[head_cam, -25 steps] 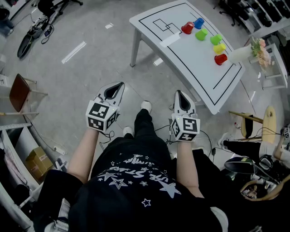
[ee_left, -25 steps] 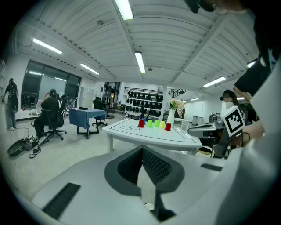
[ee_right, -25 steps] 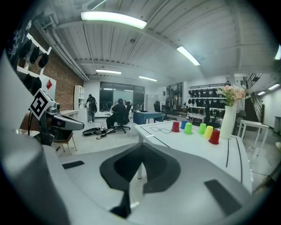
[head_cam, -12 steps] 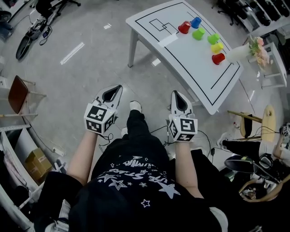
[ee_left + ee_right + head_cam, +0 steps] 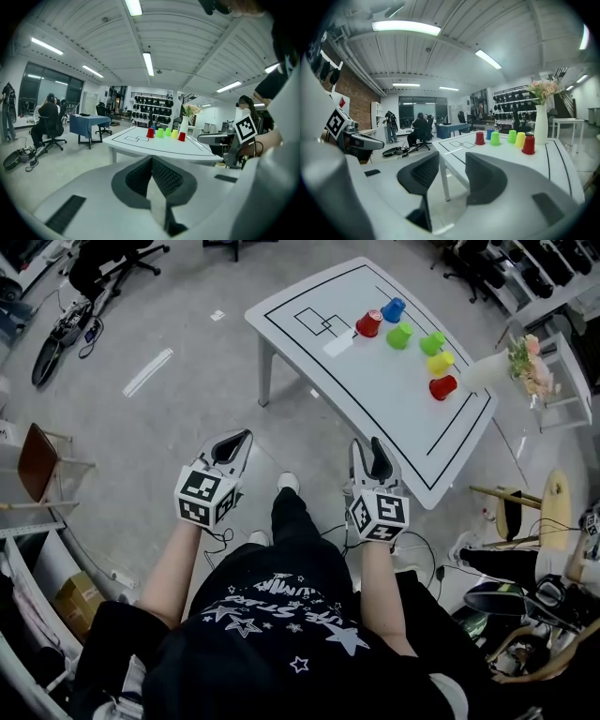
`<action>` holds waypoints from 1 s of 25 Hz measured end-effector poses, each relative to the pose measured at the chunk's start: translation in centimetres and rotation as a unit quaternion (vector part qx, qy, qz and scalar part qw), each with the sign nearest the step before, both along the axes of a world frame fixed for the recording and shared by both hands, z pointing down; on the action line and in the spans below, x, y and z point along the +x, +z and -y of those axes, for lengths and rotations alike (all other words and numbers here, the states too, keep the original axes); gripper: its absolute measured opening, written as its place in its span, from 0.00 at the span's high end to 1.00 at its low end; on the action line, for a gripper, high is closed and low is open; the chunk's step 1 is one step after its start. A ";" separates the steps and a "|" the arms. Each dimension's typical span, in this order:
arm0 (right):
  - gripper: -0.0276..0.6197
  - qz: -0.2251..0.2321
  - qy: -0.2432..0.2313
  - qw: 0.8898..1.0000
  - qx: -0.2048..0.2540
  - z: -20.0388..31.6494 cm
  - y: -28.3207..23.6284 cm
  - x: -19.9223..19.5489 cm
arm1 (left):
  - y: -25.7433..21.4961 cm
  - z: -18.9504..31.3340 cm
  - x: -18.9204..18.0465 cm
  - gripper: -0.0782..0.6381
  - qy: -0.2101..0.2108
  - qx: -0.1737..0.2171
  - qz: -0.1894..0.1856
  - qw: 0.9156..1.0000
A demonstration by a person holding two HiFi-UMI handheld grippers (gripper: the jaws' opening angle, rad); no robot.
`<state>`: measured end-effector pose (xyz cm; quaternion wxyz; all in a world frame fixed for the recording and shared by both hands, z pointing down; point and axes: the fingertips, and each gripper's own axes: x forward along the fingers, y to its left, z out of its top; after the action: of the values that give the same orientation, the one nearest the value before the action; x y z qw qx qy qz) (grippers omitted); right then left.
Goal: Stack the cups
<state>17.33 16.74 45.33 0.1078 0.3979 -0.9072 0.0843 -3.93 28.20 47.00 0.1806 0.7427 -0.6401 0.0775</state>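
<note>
Six cups [image 5: 399, 335] are seen upside down on the table [image 5: 394, 427], in a loose row along its far edge. A red cup [image 5: 442, 387] sits last, nearest the corner w/ the vase [image 5: 483, 376]. None stacked yet.

Left hand-held gripper [image 5: 241, 438] is carried w/ jaws together, empty. Right hand-held gripper [image 5: 366, 446]: jaws have just been opening, now apart, nothing between. Both hang short of the table's near edge.

Cups prob. thin plastic: light, slick, easily squashed or knocked over. Best taken across the side wall, mid-height, w/ a gentle squeeze.
</note>
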 end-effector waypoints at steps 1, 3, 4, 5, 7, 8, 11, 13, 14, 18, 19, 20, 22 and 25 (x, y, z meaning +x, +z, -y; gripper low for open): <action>0.66 0.001 0.000 1.000 -0.003 1.1 0.2 -0.1 | 0.0 1.2 -0.1 0.88 0.002 0.000 0.003 1.000; 0.60 0.004 -0.001 1.000 -0.012 3.6 0.7 -0.4 | -0.1 4.0 -0.4 0.88 0.007 -0.002 0.010 1.000; 0.58 0.006 -0.001 1.000 -0.017 4.9 1.0 -0.6 | -0.2 5.4 -0.5 0.88 0.009 -0.003 0.013 1.000; 0.55 0.007 0.000 1.000 -0.024 6.3 1.4 -0.8 | -0.3 6.7 -0.6 0.88 0.010 -0.004 0.016 1.000; 0.52 0.007 0.003 0.999 -0.036 9.2 2.0 -1.1 | -0.5 9.2 -0.8 0.88 0.011 -0.008 0.019 1.000; 0.52 0.007 0.004 0.999 -0.041 10.6 2.2 -1.2 | -0.7 10.3 -0.9 0.88 0.010 -0.009 0.020 1.000; 0.51 0.008 0.003 0.998 -0.055 14.8 2.8 -1.7 | -1.0 13.5 -1.3 0.88 0.003 -0.015 0.021 1.000; 0.51 0.006 0.001 0.998 -0.062 17.3 3.1 -2.3 | -1.1 15.5 -1.7 0.88 -0.001 -0.022 0.025 0.999; 0.51 0.006 -0.001 0.998 -0.066 18.5 3.3 -2.7 | -1.1 16.5 -2.0 0.88 -0.003 -0.024 0.029 0.999; 0.51 0.004 -0.013 0.997 -0.077 22.1 4.2 -4.4 | -1.3 20.1 -2.8 0.88 -0.009 -0.029 0.033 0.999; 0.51 0.003 -0.015 0.997 -0.078 22.8 4.4 -4.8 | -1.3 20.8 -2.9 0.88 -0.011 -0.029 0.032 0.999; 0.51 0.001 -0.017 0.997 -0.079 23.5 4.6 -5.1 | -1.3 21.5 -3.1 0.88 -0.012 -0.029 0.031 0.999; 0.51 0.000 -0.019 0.996 -0.082 24.8 4.9 -5.7 | -1.2 22.7 -3.4 0.88 -0.011 -0.031 0.033 0.999; 0.52 -0.004 -0.016 0.996 -0.086 26.1 5.2 -6.1 | -0.8 23.8 -3.8 0.88 -0.005 -0.040 0.036 0.999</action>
<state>11.19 -9.38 50.54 0.1469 0.3724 -0.9025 0.1588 -7.69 4.40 46.18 0.1873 0.7282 -0.6464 0.1292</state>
